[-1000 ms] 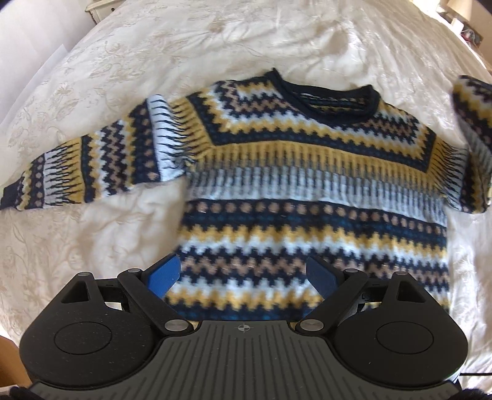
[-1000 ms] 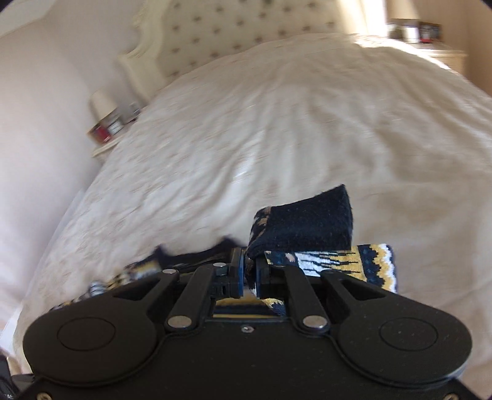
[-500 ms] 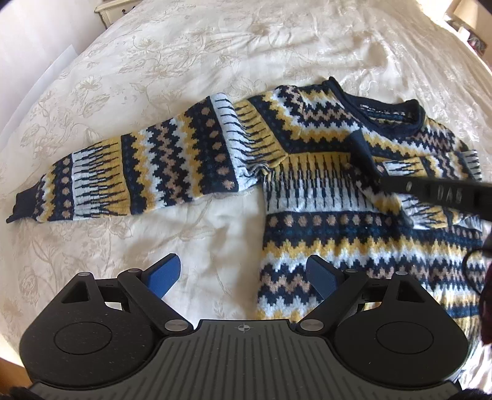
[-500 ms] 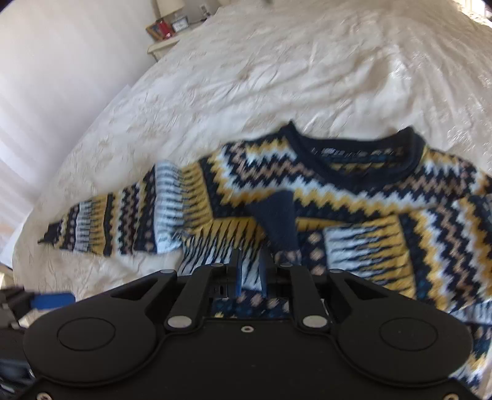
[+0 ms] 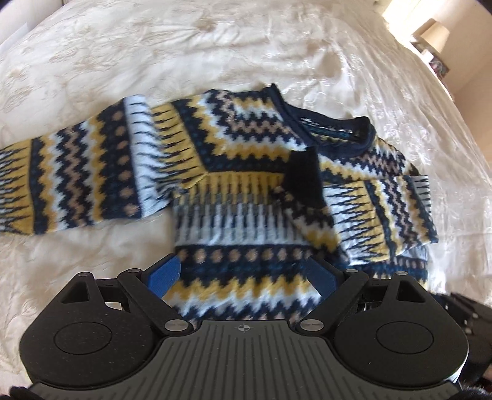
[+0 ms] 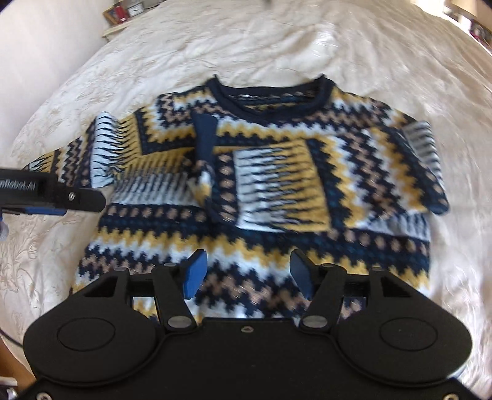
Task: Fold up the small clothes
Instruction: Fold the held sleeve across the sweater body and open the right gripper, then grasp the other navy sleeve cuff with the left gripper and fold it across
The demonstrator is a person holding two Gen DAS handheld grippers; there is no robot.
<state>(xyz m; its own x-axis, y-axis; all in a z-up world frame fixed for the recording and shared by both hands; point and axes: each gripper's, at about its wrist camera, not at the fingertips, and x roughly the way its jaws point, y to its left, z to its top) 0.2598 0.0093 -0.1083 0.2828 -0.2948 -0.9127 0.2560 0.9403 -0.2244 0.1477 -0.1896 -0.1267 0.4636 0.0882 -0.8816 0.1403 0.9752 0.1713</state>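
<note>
A navy, yellow and white zigzag-knit sweater [image 5: 240,215] lies face up on the bed, and shows in the right wrist view [image 6: 252,215] too. Its right sleeve [image 6: 276,187] is folded across the chest, with the navy cuff [image 6: 205,138] near the collar. The left sleeve [image 5: 70,178] lies stretched out to the left. My left gripper [image 5: 243,274] is open and empty above the hem. My right gripper [image 6: 246,274] is open and empty above the lower body of the sweater. The left gripper also shows side-on in the right wrist view [image 6: 58,194] by the left sleeve.
The sweater rests on a cream embroidered bedspread [image 5: 215,46] that fills both views. A nightstand with small items [image 6: 123,14] stands at the far left. A lamp [image 5: 430,34] stands at the far right.
My right gripper carried the right sleeve over the chest, let go of it, opened and pulled back toward the hem. My left gripper stayed open and shifted its view over the sweater.
</note>
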